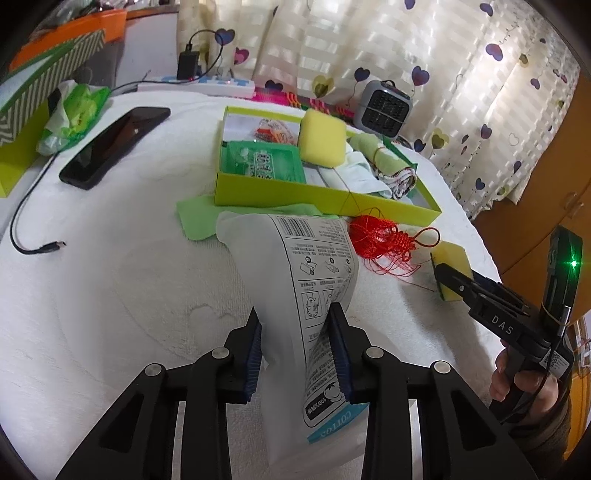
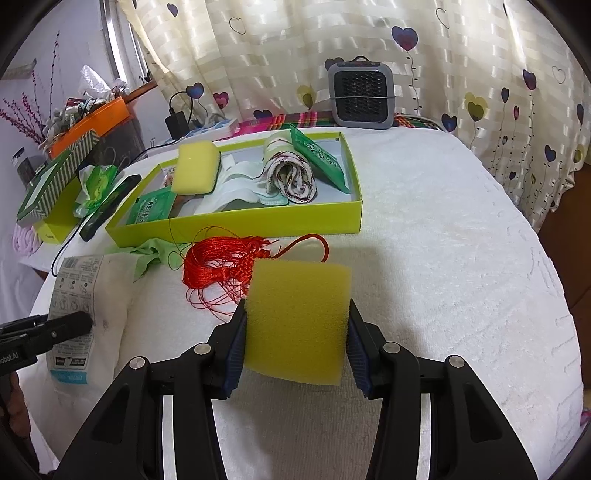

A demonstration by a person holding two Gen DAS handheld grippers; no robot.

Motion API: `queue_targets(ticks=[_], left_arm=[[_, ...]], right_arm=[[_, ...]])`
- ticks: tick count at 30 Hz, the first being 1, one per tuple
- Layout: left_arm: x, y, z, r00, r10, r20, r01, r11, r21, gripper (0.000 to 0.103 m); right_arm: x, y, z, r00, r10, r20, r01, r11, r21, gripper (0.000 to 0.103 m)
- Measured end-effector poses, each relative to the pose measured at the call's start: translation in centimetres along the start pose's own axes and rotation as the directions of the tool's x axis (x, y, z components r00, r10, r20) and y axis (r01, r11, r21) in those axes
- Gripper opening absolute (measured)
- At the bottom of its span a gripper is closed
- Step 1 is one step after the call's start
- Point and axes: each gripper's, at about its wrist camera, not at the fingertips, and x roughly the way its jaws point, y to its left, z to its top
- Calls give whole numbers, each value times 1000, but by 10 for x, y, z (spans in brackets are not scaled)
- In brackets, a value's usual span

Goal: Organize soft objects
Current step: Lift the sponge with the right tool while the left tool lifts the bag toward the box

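Print on the white packet [image 1: 317,273] too small to read, green cloth [image 1: 199,218] partly under the box [image 1: 280,192]

Heart-print curtains [image 2: 332,33] behind white-covered table [image 2: 461,229]

I'm holding my left gripper [image 1: 295,328] angled down and forward, both blue pads [image 1: 341,350] pressing into a white printed pack [image 1: 317,280] from either side, pinching it partway in. My right gripper [image 2: 295,332] is also tilting down, jaws standing fairly wide, pads [image 2: 236,347] bearing on the two side faces of a yellow sponge block [image 2: 297,321] that is filling the gap between them. My right hand [image 1: 524,384] is wrapping the handle behind the right gripper, sleeve showing at the wrist. From the right camera, only the left gripper's finger tip is showing, off to the tool's left.
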Motion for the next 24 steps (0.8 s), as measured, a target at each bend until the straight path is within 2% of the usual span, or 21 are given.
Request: queue_targets(ticks=[13,24], left_arm=[[-18,0,3,998,-11,56,10,1000,14,32],[-37,-3,15,993,-17,116,12,999,37,32]], right_arm=[[-14,4,-1,1000,-8,24,8,1000,-8,48],[-38,6,11,995,-25,101,26,1000,-7,48]])
